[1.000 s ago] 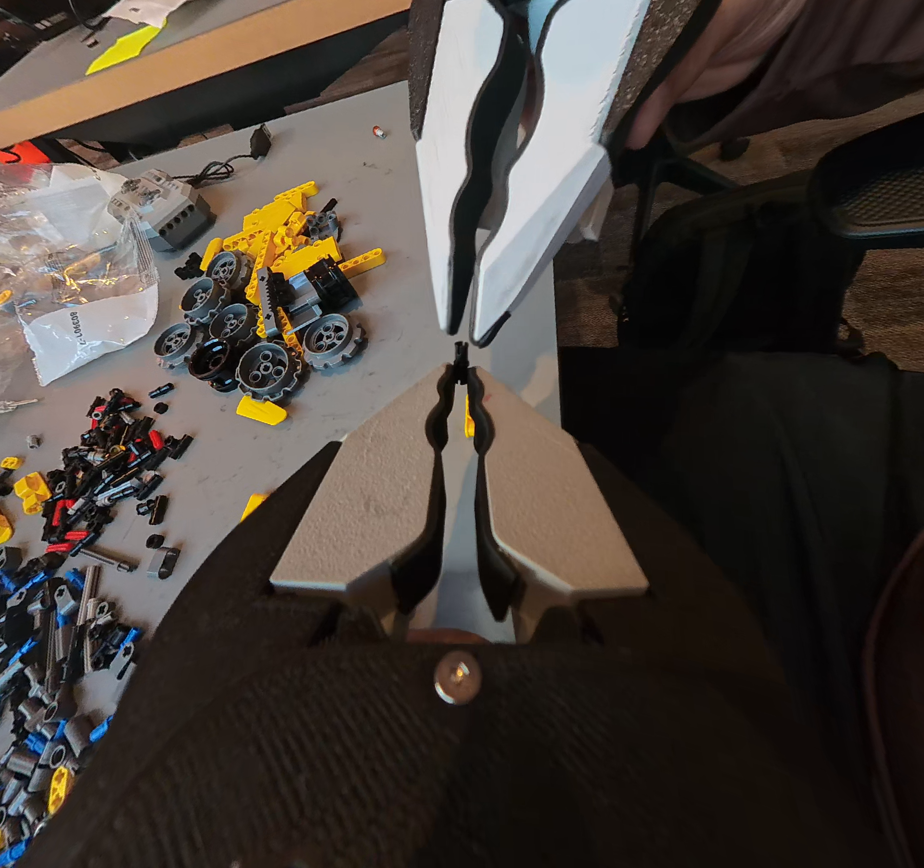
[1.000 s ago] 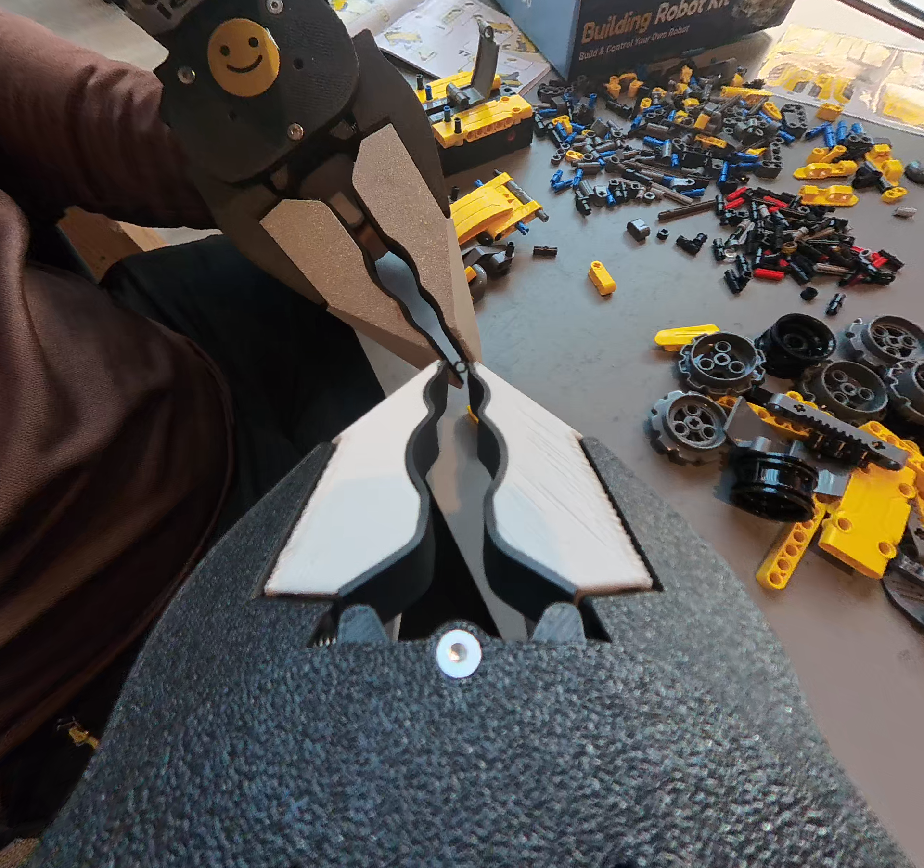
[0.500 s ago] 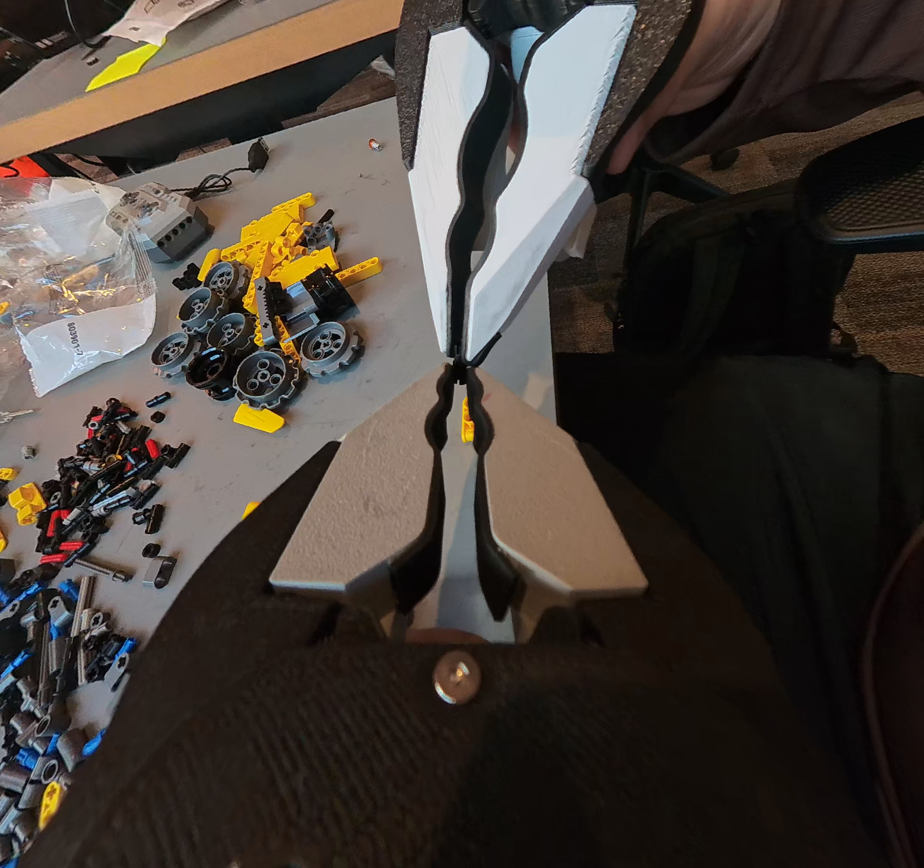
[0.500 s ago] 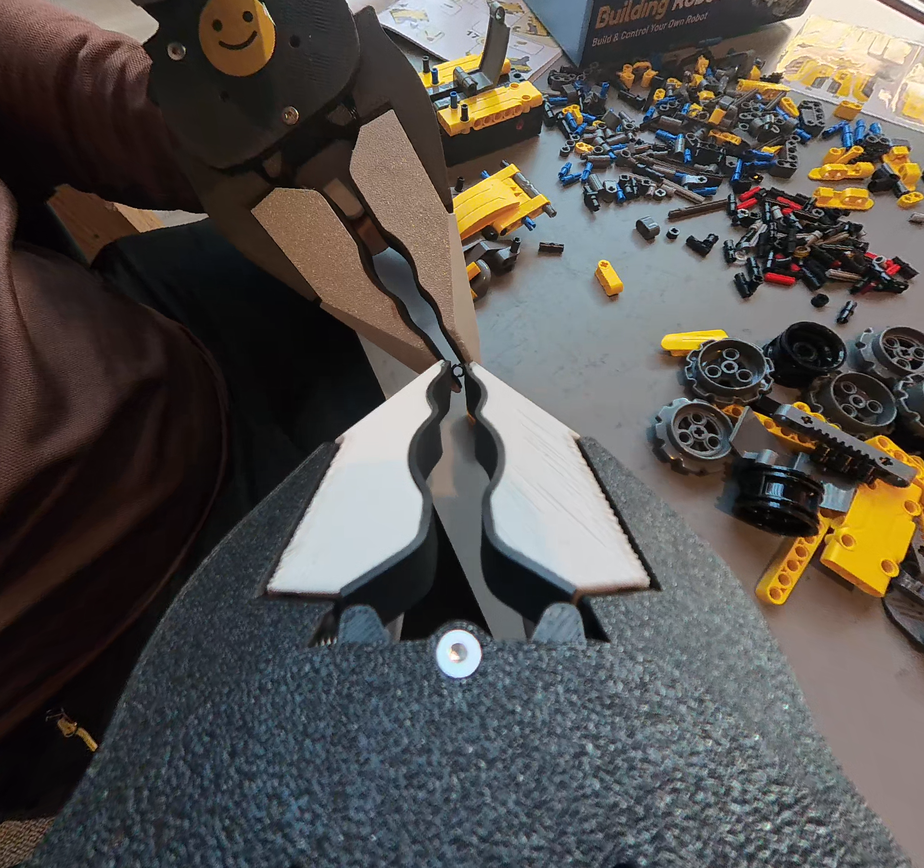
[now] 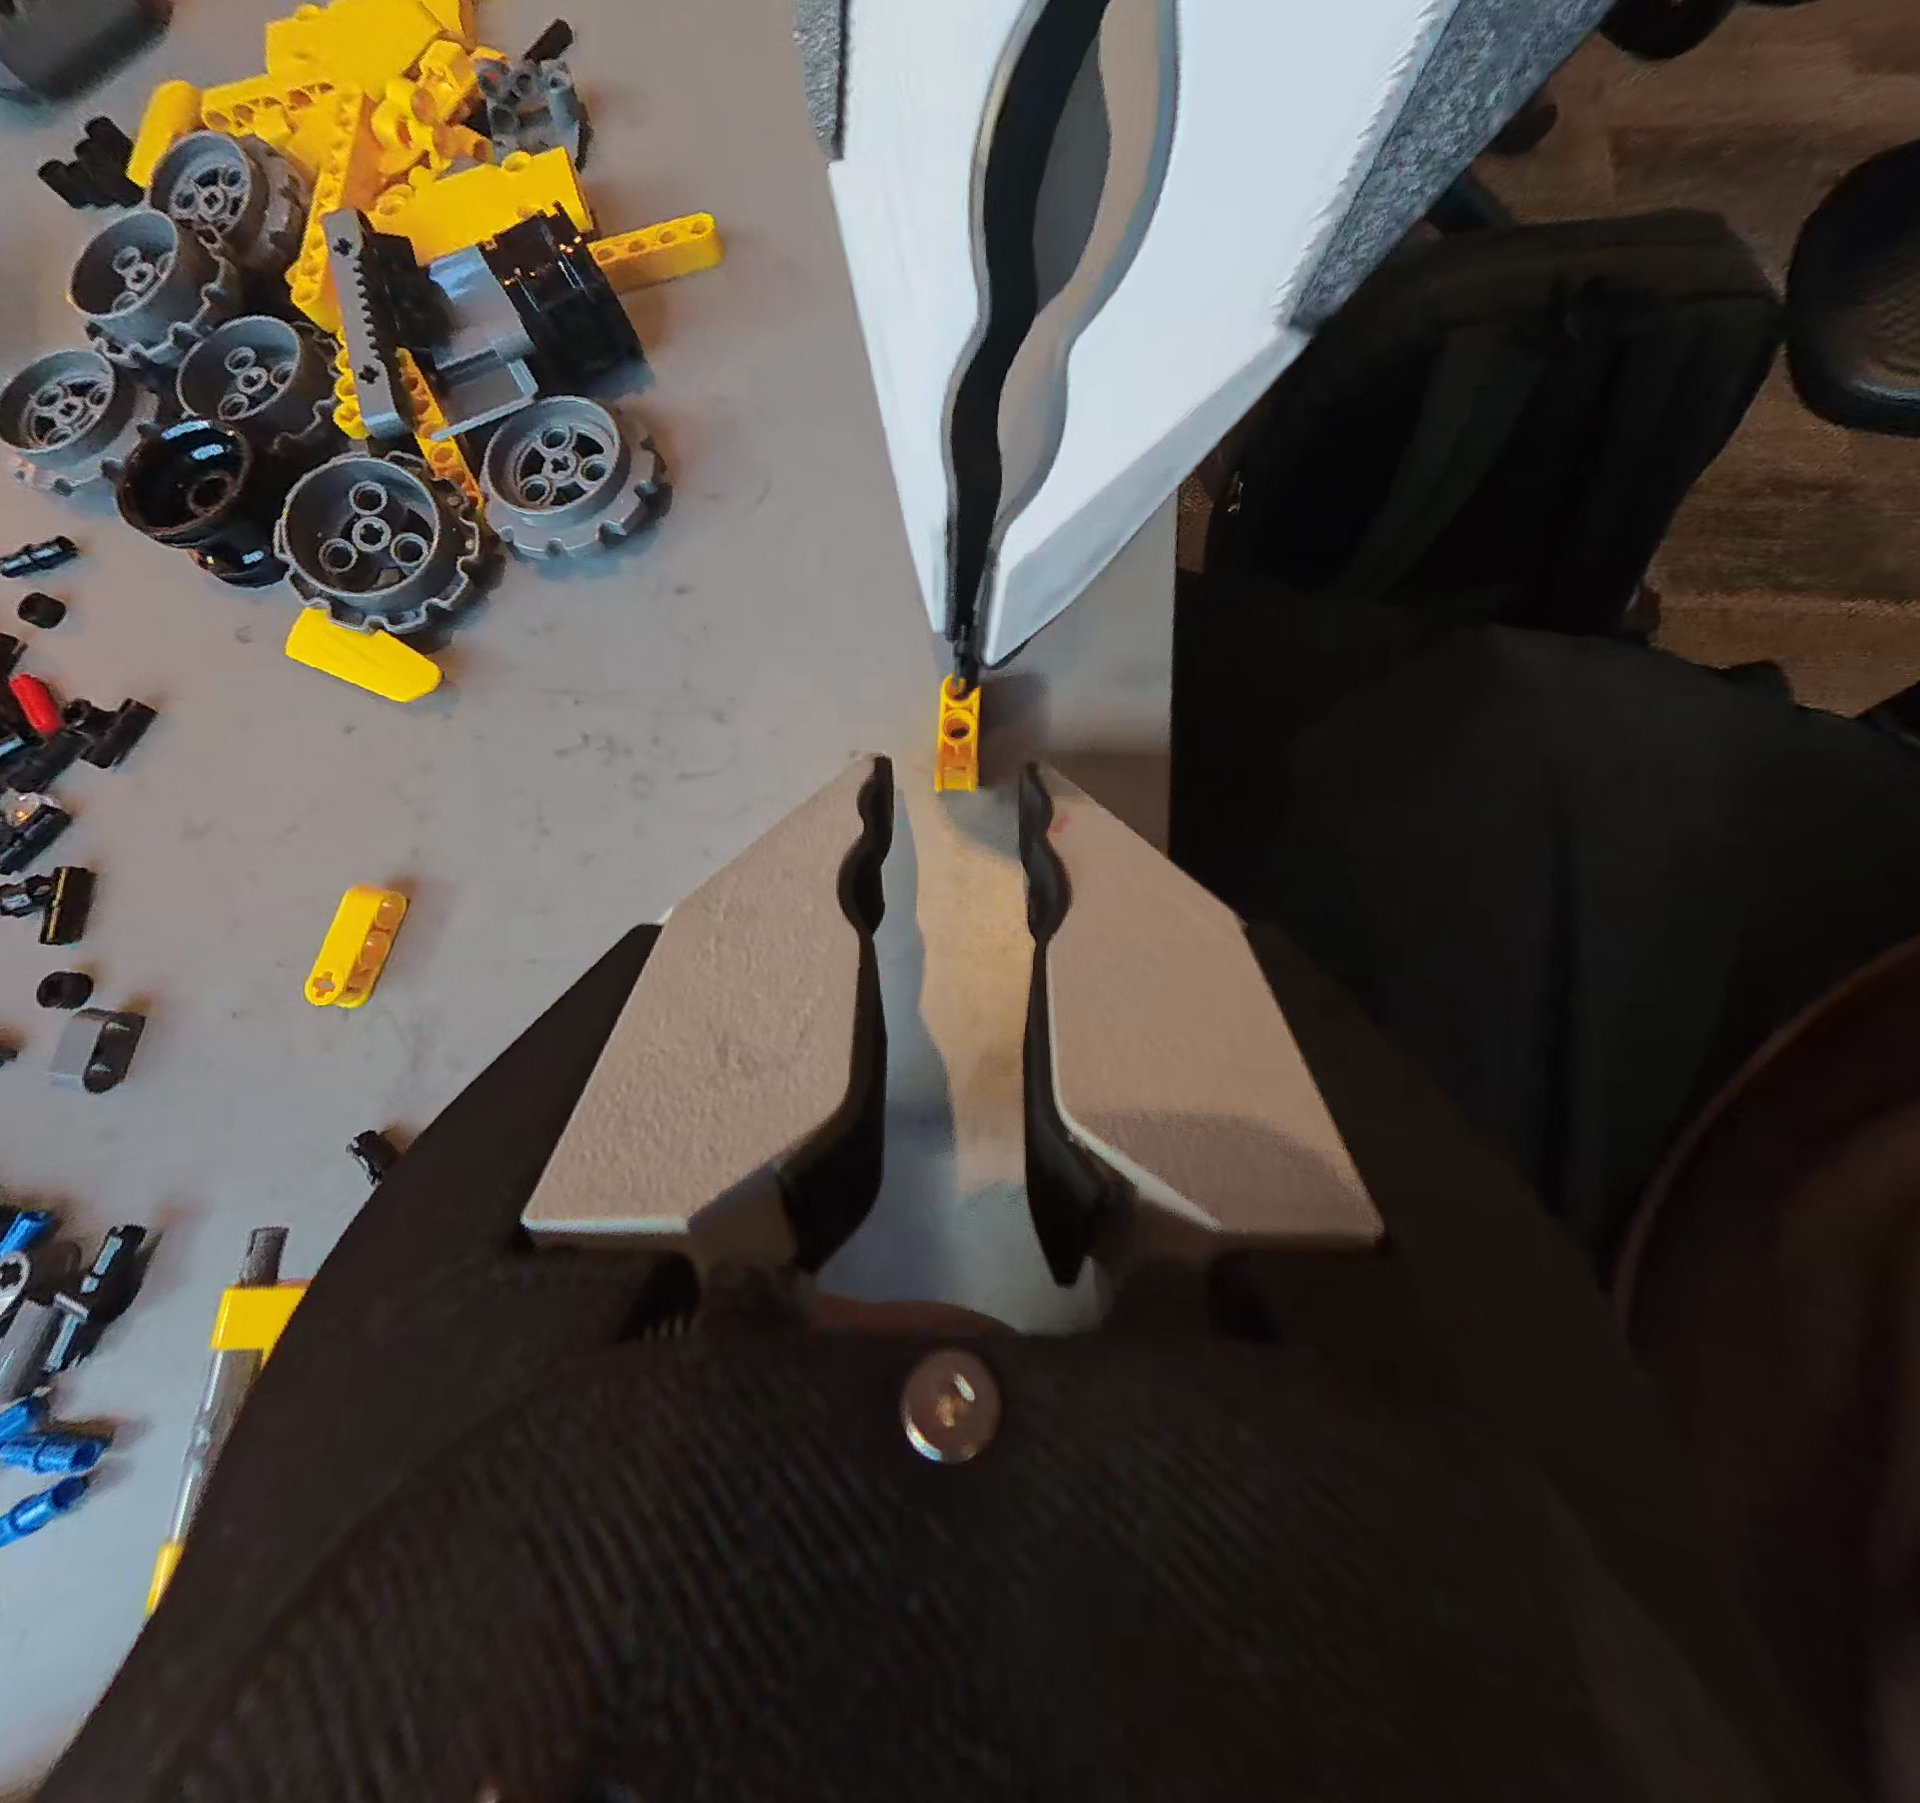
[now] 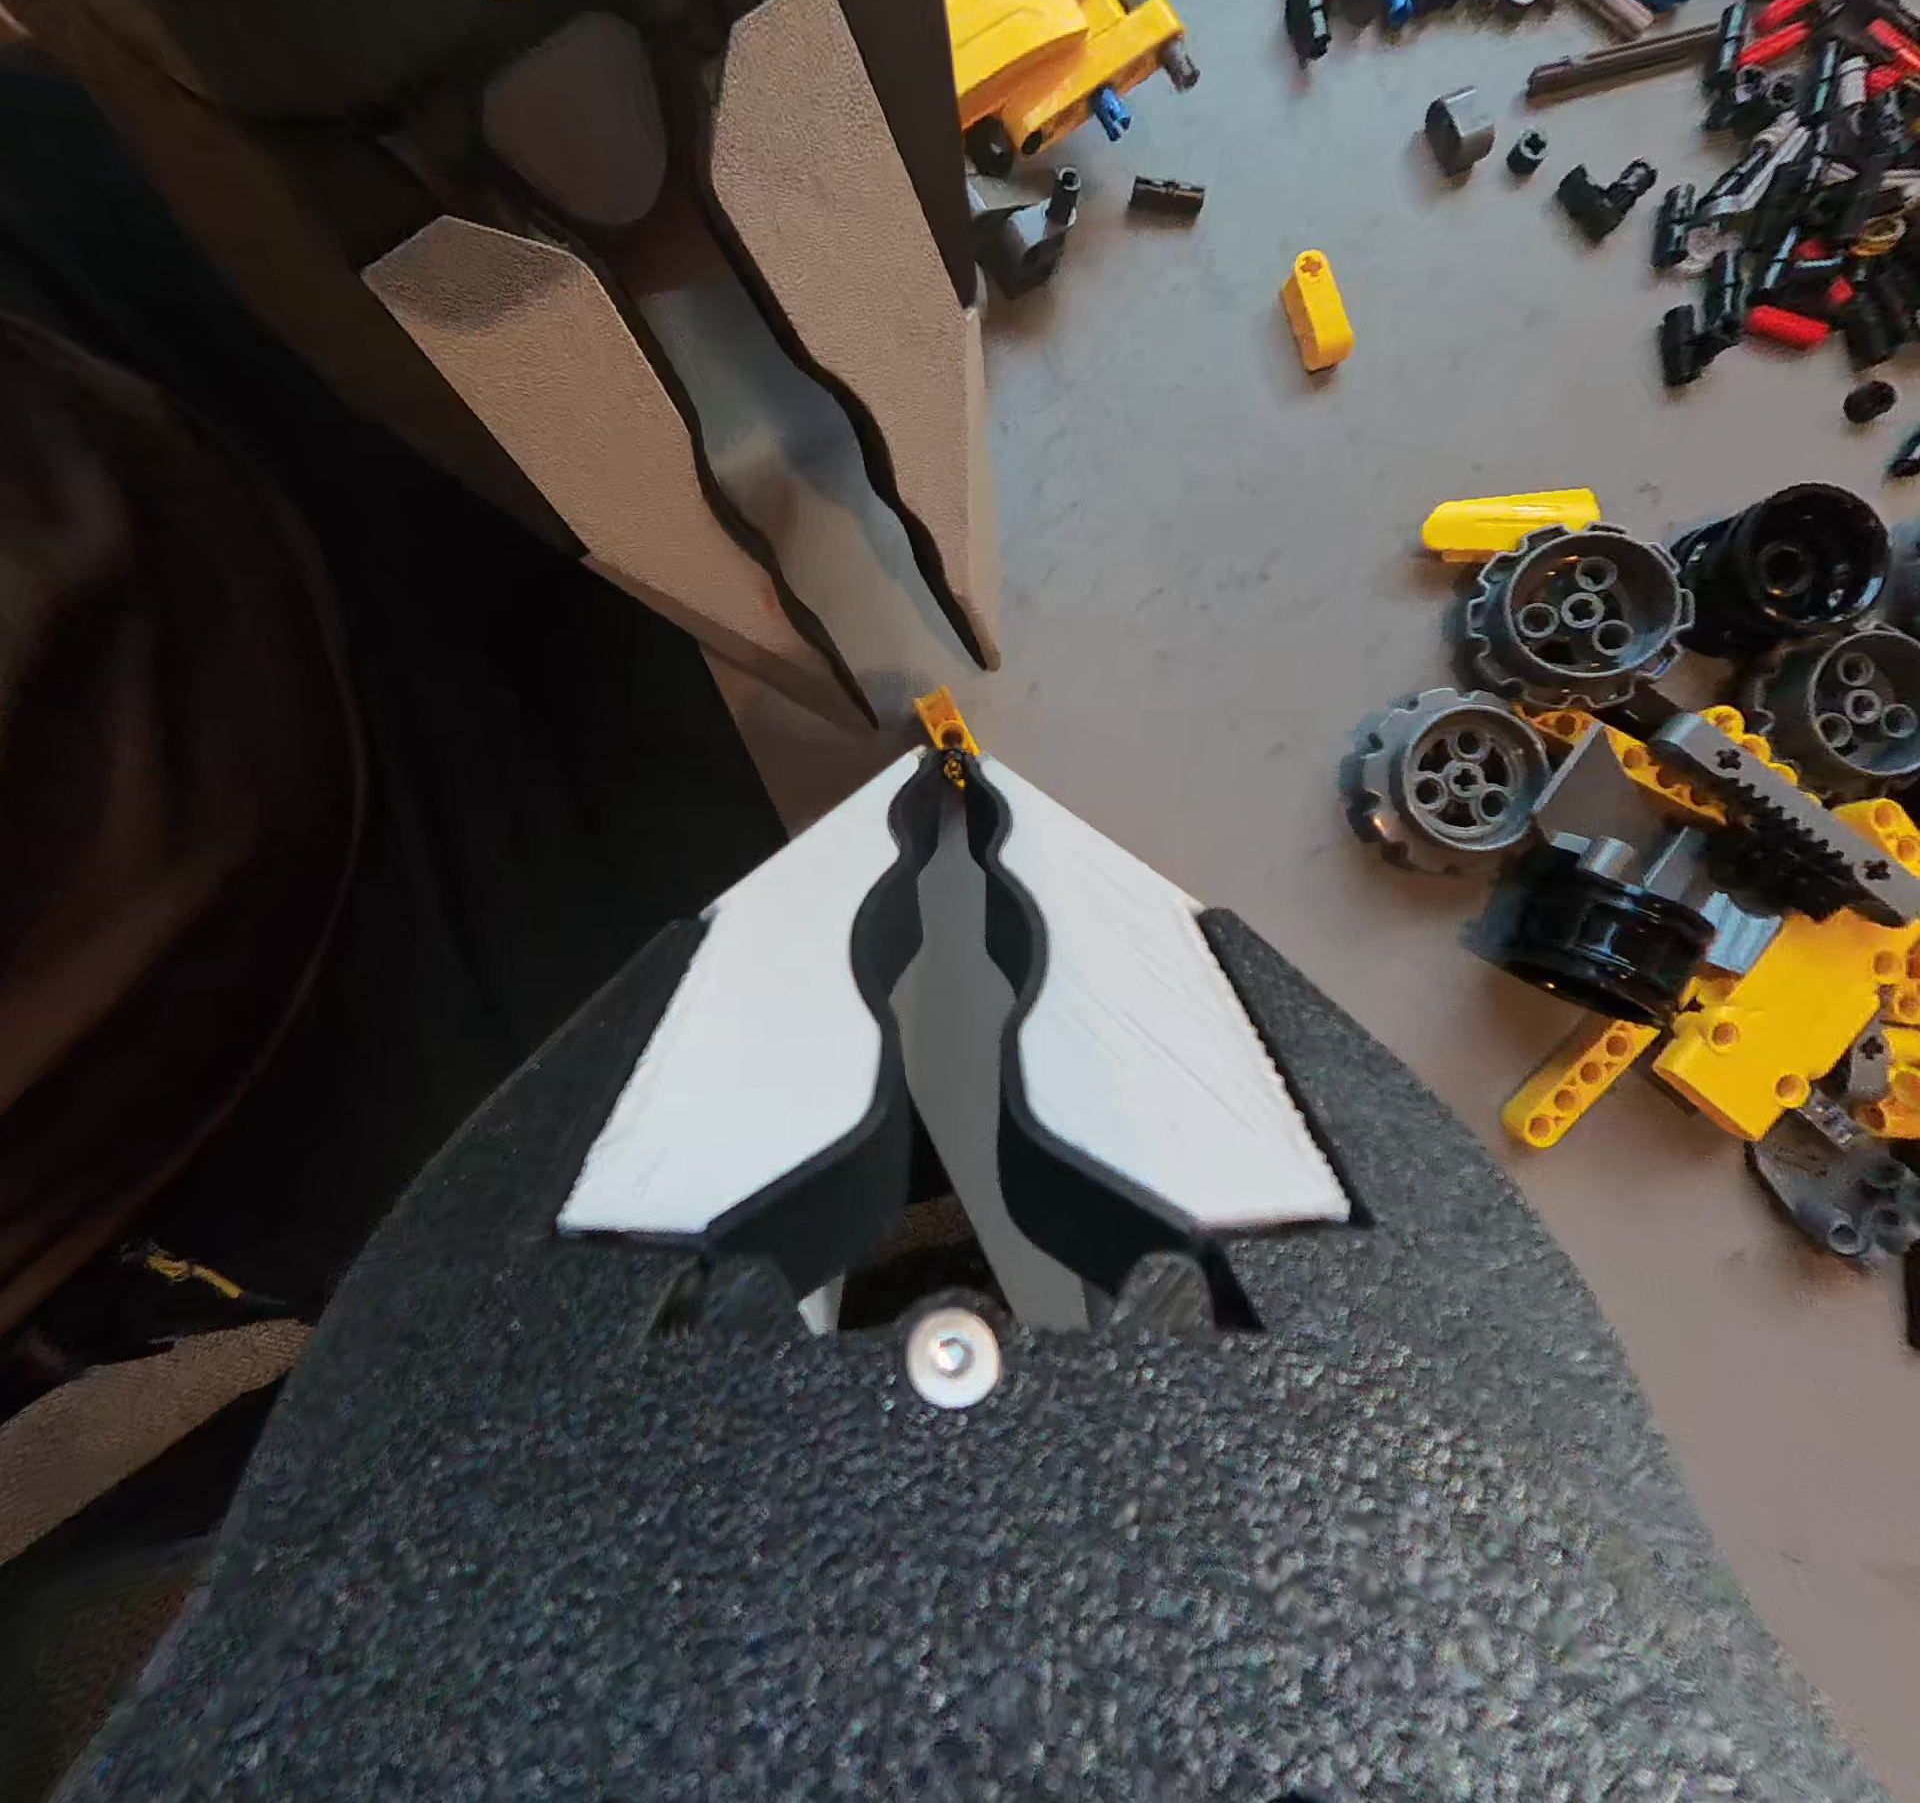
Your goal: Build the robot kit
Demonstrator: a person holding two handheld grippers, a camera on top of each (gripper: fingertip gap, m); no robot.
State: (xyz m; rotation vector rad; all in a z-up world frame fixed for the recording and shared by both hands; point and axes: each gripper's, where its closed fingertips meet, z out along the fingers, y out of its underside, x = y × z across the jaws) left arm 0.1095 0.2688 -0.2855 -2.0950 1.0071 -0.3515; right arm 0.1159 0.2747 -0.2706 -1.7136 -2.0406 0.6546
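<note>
The small yellow piece (image 5: pixel 958 740) is a short bar with holes in it. It is near the edge of the grey table (image 5: pixel 675 735), on the side where the person sits. I cannot tell if its low end touches the table or hangs just above it. The right claw (image 5: pixel 968 657), the one with white fingers, is squeezed tight on one end of the piece, so only the tips pinch it. Something small and black sits at that pinched end, but it is too small to name. The long way of the piece runs straight out from the right claw toward the left claw (image 5: pixel 956 777). The left claw has grey fingers (image 5: pixel 748 1026) and they are spread apart with nothing in them. The free end of the piece points into the gap between those grey tips and is just in front of it, not touching either side. In the right wrist view it looks the same: the yellow piece (image 6: pixel 943 714) sticks out of the right claw (image 6: pixel 951 766), and the left claw (image 6: pixel 925 688) is just past it with its tips apart. So both claws are nose to nose with the piece between them. Farther out on the table are a heap of grey wheels (image 5: pixel 364 538), a loose yellow bar (image 5: pixel 355 945), and lots of tiny black, blue and red bits (image 6: pixel 1766 39).
</note>
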